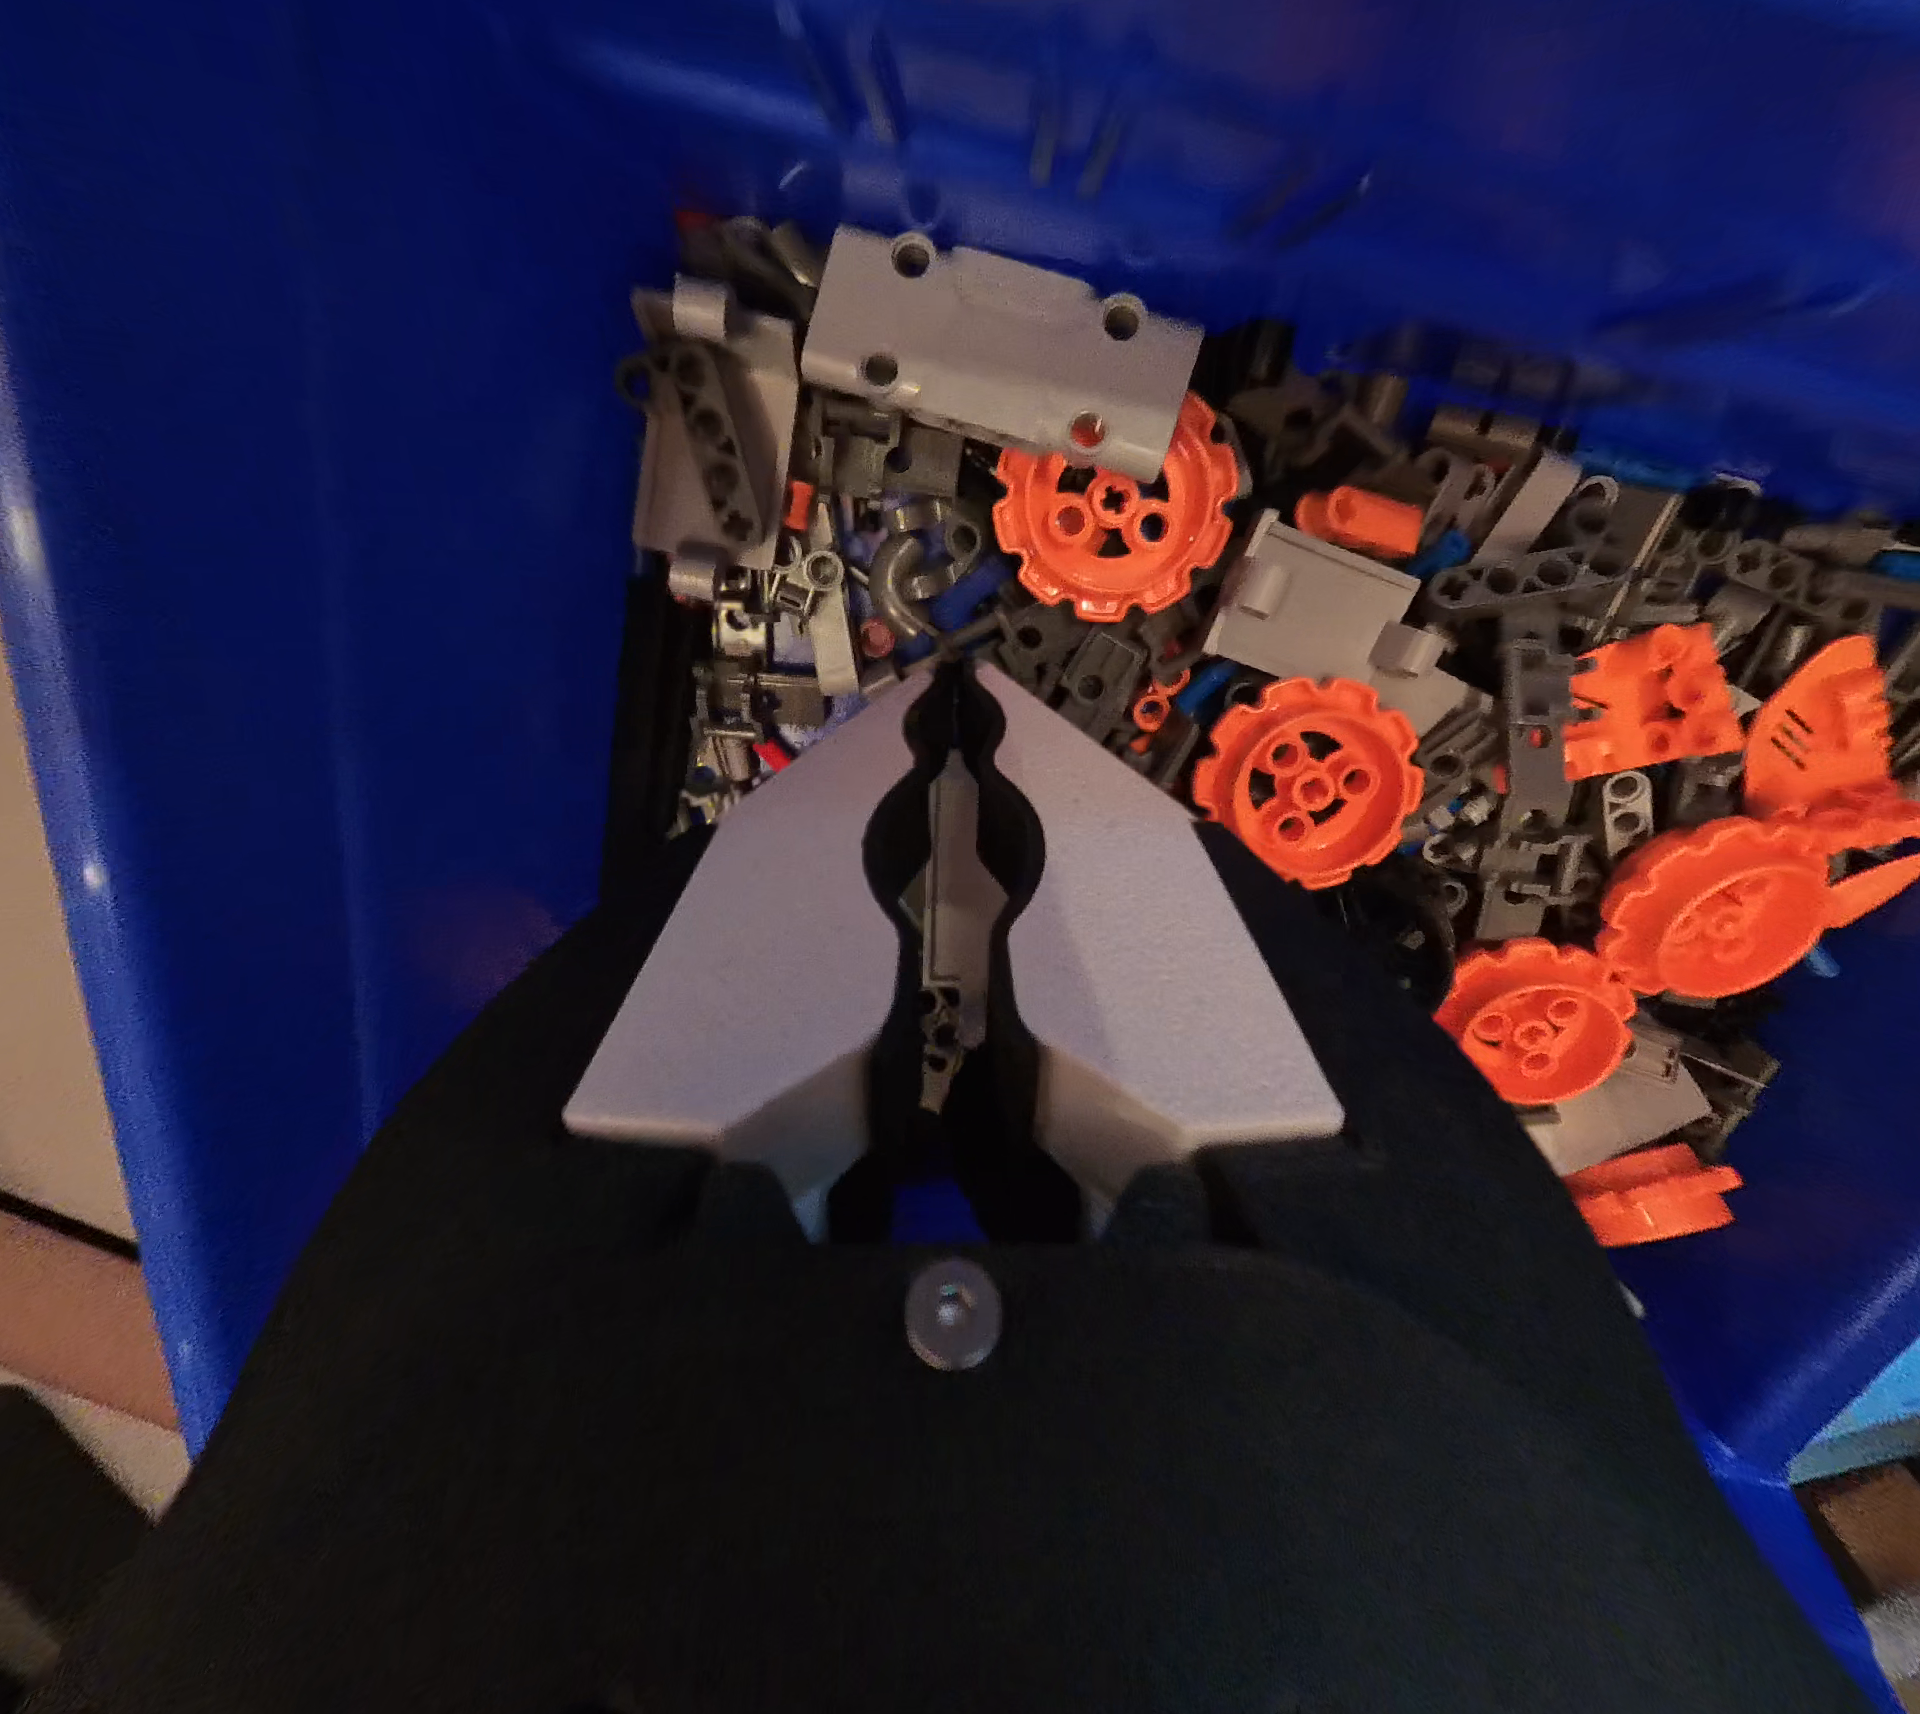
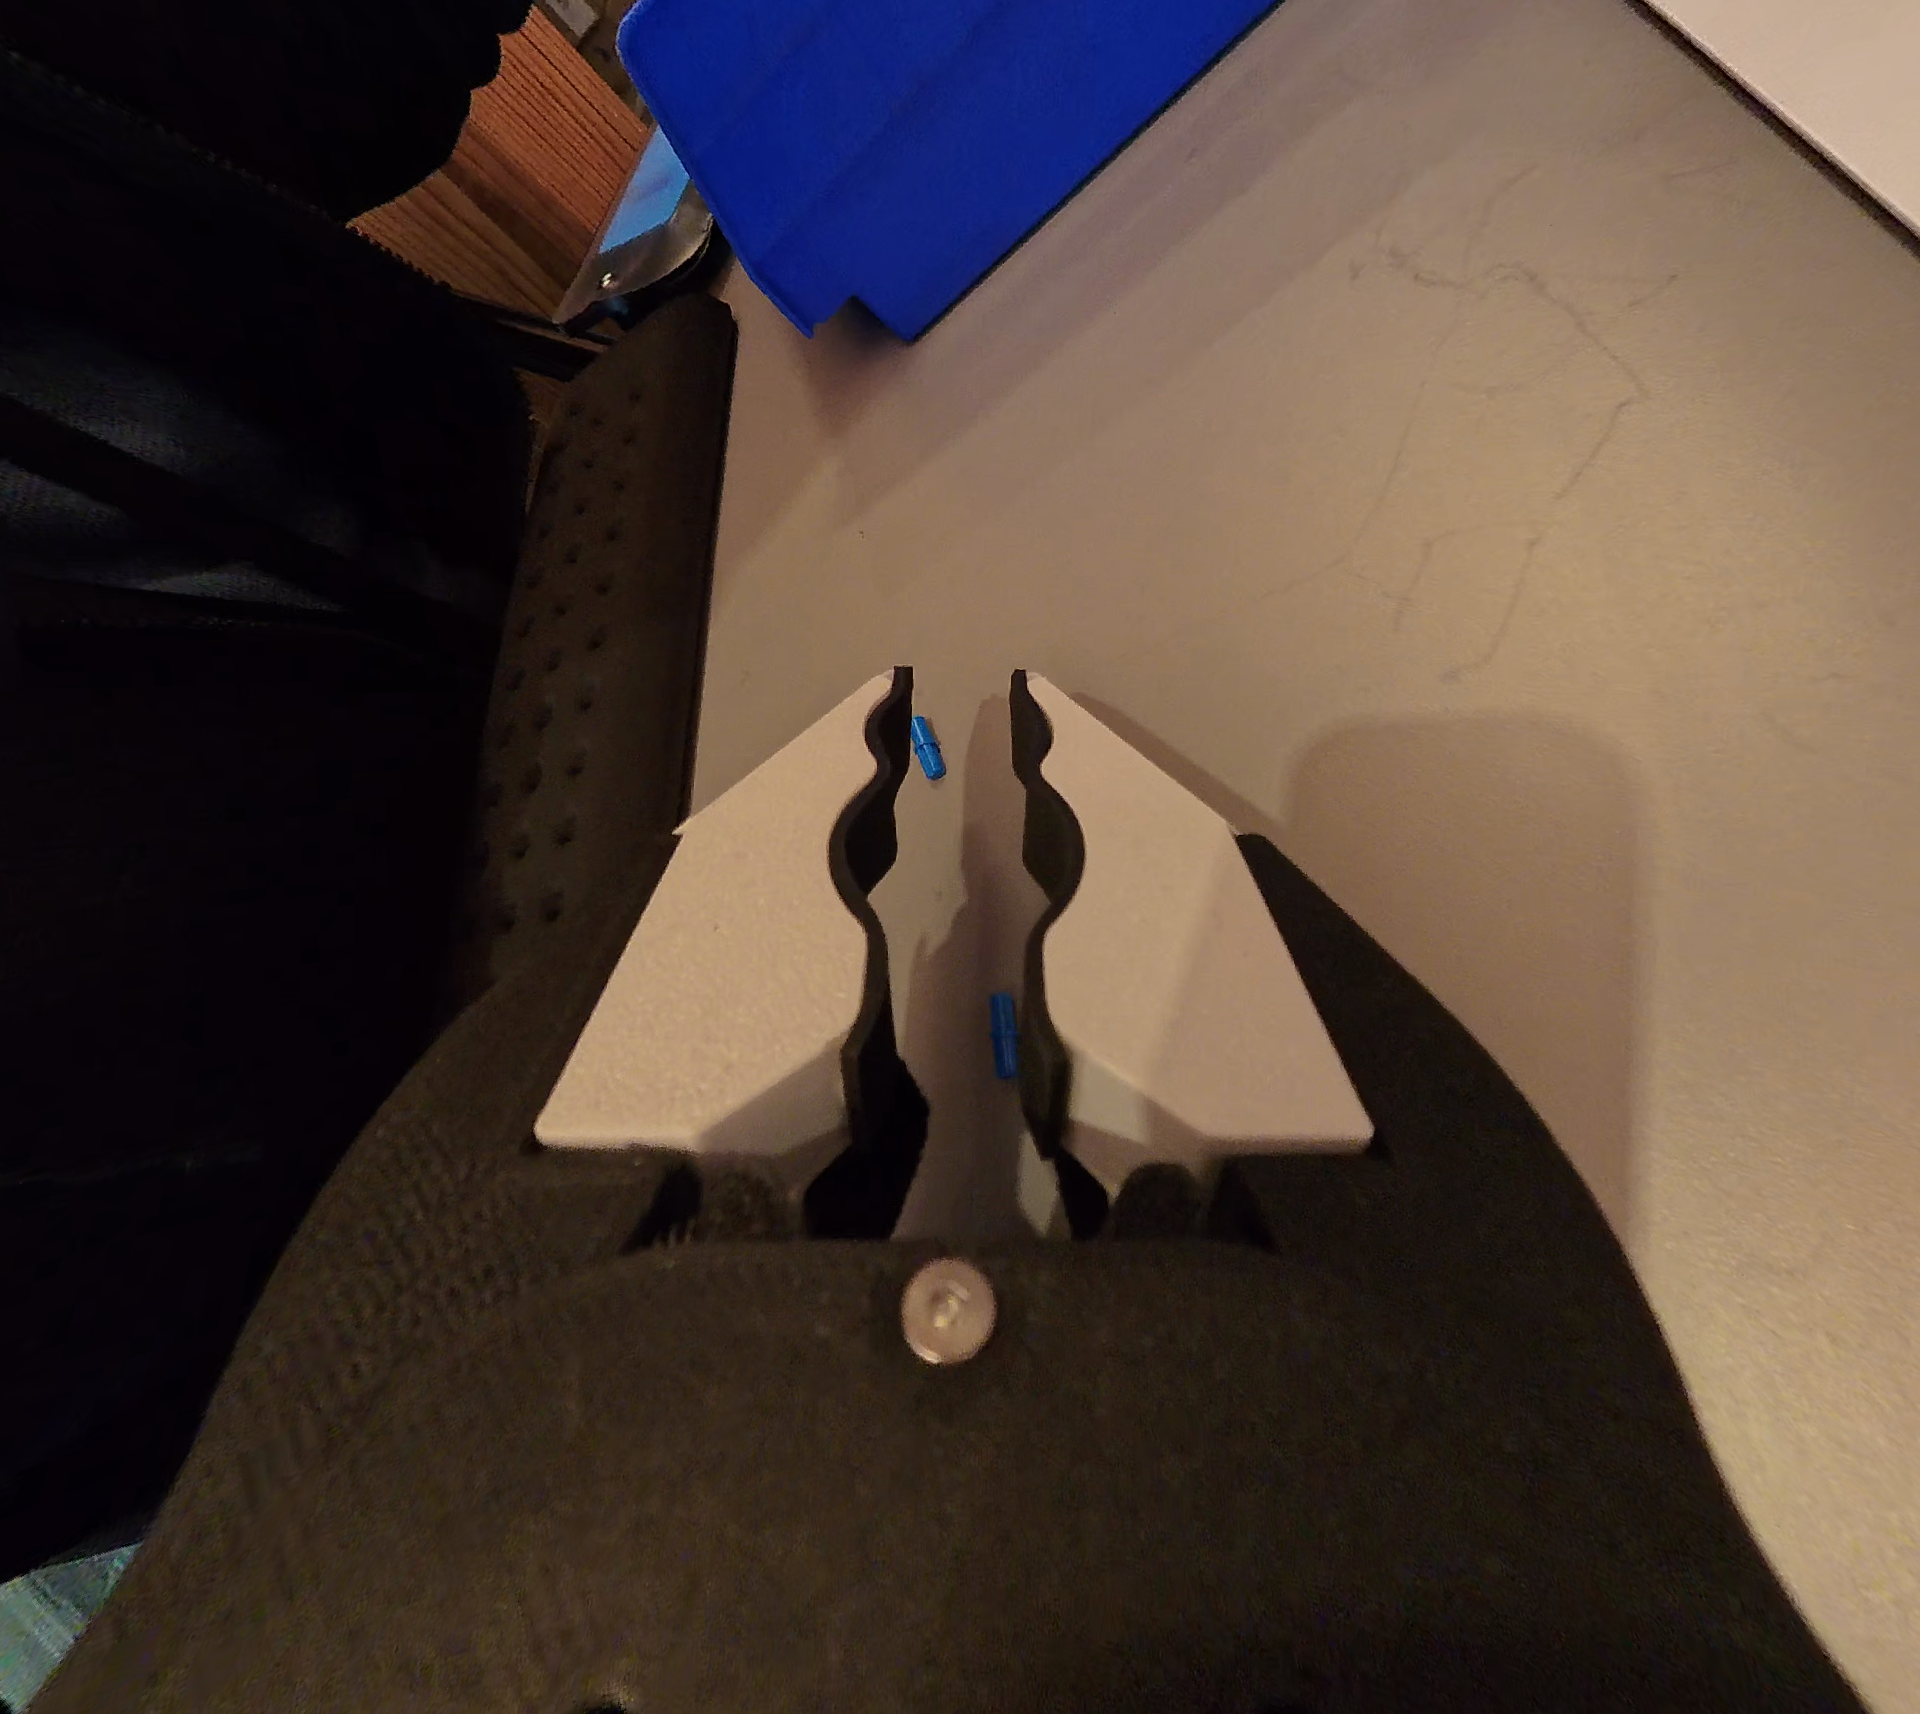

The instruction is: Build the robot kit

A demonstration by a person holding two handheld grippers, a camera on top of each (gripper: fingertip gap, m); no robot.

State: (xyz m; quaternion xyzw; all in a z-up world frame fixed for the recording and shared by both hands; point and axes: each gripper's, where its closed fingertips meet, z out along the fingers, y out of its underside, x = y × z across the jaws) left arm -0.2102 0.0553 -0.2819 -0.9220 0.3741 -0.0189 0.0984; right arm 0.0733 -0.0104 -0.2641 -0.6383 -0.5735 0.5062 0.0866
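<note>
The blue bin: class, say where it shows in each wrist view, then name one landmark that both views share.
Left wrist view: the blue bin fills most of the frame, seen from inside, its walls around a heap of grey and orange building parts.
Right wrist view: it shows from outside at the top, standing on the pale table.
Shared landmark: the bin itself.

Left gripper [image 1: 951, 677] closed, right gripper [image 2: 961, 677] parted.

The left gripper's pale fingers [image 1: 790, 916] meet at their tips, their black wavy inner pads pinching a thin grey piece far back between them. It points downward. The right gripper's fingers [image 2: 727, 958] stand slightly apart, a clear gap running from tips to base, nothing clamped. It hangs low, pointing forward along the surface.
</note>
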